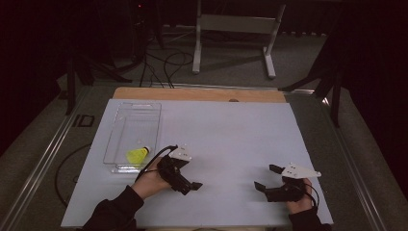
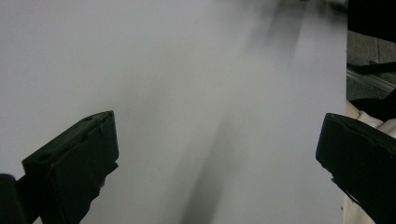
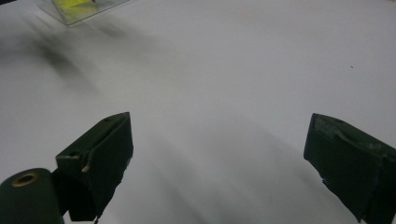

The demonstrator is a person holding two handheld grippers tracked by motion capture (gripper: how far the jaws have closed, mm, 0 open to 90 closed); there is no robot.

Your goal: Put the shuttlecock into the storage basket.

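Shuttlecock [image 1: 138,154]: we see one, yellow with a pale cork tip, lying on its side in the near end of the clear tray [image 1: 150,109], lower left of the high view.
Shuttlecock, right gripper view: a yellow patch behind clear plastic at the upper left corner [image 3: 74,3].
Handling, our judgement: very light; the skirt looks thin and would likely crush or spring under a hard squeeze; the cork end is firmer.
Where to hold, our judgement: at the cork tip or just behind it, with a gentle close; the tray wall beside it leaves little room, so we would come in from above.
Left gripper [image 1: 189,188]: low centre-left of the high view, just beside the tray's near corner; jaws wide apart, nothing between them.
Right gripper [image 1: 267,176]: lower right, well apart from the tray; jaws wide apart, holding nothing.
Desk [image 1: 231,130]: white sheet, bare between the grippers.
Count: one shuttlecock, one tray, two grippers, one desk.
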